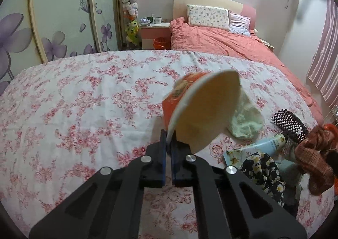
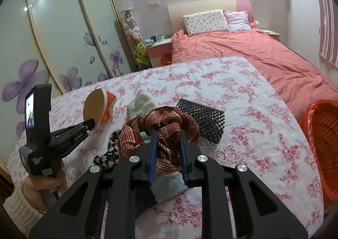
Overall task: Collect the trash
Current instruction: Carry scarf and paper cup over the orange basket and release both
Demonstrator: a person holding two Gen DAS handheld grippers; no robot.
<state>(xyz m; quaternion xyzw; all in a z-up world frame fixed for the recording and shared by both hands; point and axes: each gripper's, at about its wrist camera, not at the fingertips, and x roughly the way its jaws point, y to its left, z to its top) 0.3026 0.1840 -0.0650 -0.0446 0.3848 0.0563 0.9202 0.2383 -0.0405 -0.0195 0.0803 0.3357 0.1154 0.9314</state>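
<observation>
Both our tongs grip something above the flowered table.
Left wrist view: our left tongs [image 1: 168,141] pinch the paper bowl's [image 1: 208,110] rim, bowl tilted and off the cloth. Right wrist view: our right tongs [image 2: 168,144] clamp the reddish woven cloth [image 2: 160,129], with the orange-lined basket [image 2: 323,144] at the right.

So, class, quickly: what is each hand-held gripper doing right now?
Left hand-held gripper: shut on the paper bowl rim.
Right hand-held gripper: shut on the woven scrunchie.

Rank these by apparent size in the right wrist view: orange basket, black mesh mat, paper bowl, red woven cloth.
1. Red woven cloth, nearest the camera, so inflated.
2. Orange basket, partly cut off.
3. Black mesh mat.
4. Paper bowl.
</observation>
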